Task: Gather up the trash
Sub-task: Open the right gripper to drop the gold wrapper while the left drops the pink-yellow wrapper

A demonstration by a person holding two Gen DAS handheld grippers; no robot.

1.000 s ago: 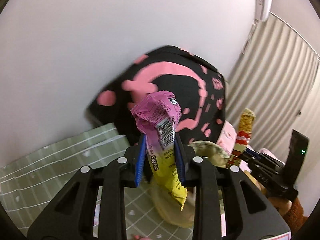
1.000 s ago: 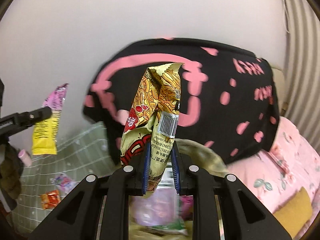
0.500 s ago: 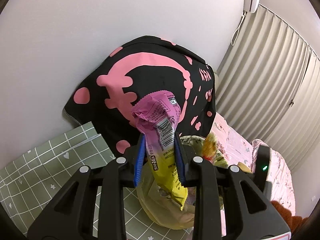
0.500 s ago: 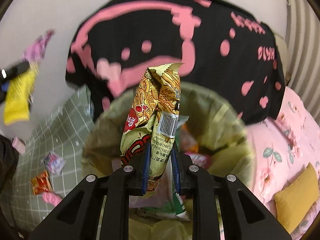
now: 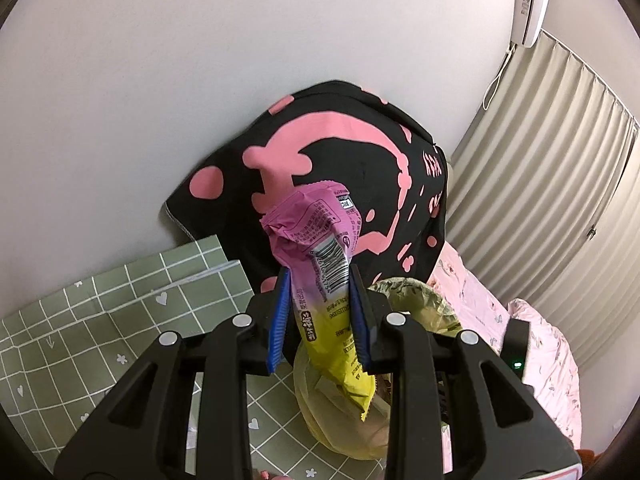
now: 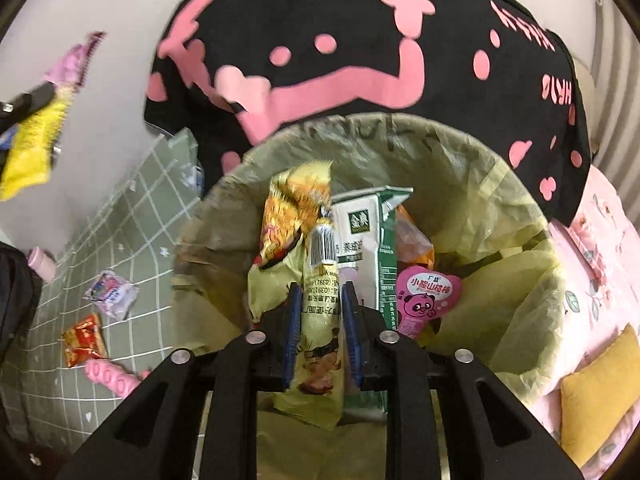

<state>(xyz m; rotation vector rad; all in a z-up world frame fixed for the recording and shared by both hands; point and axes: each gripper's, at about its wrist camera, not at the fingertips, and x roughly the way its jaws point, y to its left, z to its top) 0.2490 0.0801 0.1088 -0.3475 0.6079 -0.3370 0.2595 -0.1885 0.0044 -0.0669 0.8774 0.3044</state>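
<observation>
Right wrist view looked straight down into the lined trash bin, which filled the middle of the frame. The right gripper had just been opening: its blue pads stood a little clear of the yellow noodle packet, which still lay between them but was blurred and slumping forward onto the litter inside. A second earlier the same packet stood crisp and upright in a tight pinch, with the bin only partly showing at the bottom of the frame. I judged this as the release: the packet was over the bin's mouth and should drop in beside the green-and-white carton and the pink panda wrapper.

On the green checked floor at the lower left of that frame, a pale purple wrapper and a red wrapper still waited to be collected.

In the left wrist view, the left gripper was clamped on the pink-and-yellow wrapper at centre frame, as it had been a second before. The bin's rim showed just behind and to the right of the pads, so that wrapper probably goes in next.
</observation>
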